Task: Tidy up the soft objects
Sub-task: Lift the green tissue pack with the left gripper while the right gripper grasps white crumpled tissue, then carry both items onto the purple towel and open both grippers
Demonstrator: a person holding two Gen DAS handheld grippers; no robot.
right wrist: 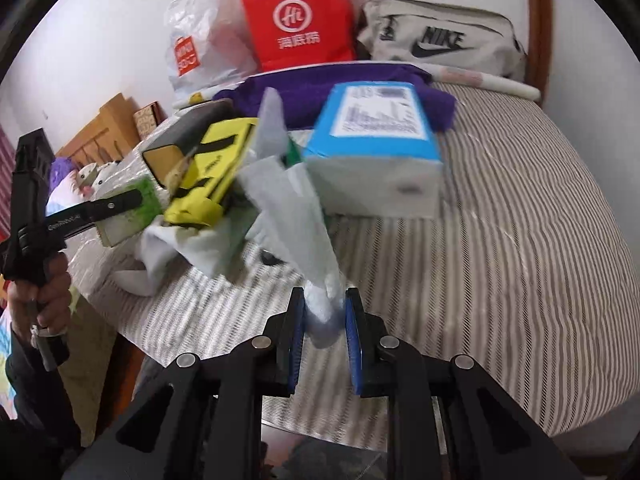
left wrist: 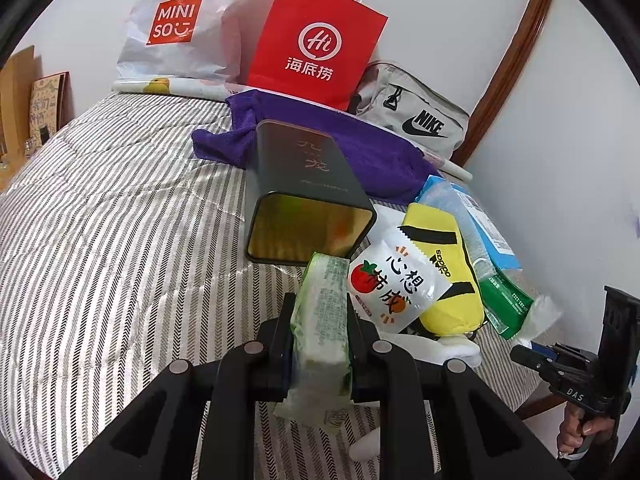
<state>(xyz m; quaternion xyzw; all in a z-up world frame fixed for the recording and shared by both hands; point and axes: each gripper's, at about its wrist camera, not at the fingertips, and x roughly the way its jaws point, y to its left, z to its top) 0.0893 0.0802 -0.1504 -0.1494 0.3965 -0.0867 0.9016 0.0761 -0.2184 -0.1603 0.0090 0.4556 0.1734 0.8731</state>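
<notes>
- Left gripper (left wrist: 320, 344) sits nearest in the left wrist view, jaws narrow and clamped on a green-and-white tissue pack (left wrist: 320, 332); pack stands on edge between the pads, its far end just in front of the open mouth of a dark tin (left wrist: 308, 192).
- Dark tin lies on its side on the striped bed cover (left wrist: 120, 240), open gold-lined mouth facing the camera.
- Right of the tin, a pile of soft items: white snack pouch with a tomato print (left wrist: 396, 280) on top of a yellow pouch with black stripes (left wrist: 448, 280), then a green sachet (left wrist: 506, 300) and a blue-and-white tissue pack (left wrist: 476, 216) further right.
- Purple towel (left wrist: 340, 148) is spread behind the tin, far side of the bed.
- Far edge, against the wall: white Miniso bag (left wrist: 176, 36), red paper bag (left wrist: 316, 44), grey Nike pouch (left wrist: 416, 116).
- Right gripper (right wrist: 324, 312) has narrow jaws, blue pads pinching the near end of a white sock (right wrist: 296, 216); the sock stretches away from the pads toward the pile. Frame is motion-blurred.
- In the right wrist view the blue-and-white pack sits just beyond the sock, to the right; the yellow pouch is to the left of it.
- Person's hand (right wrist: 40, 292) grips the left gripper's handle at the left edge of that view; the other hand (left wrist: 580, 432) shows at the lower right of the left wrist view.
</notes>
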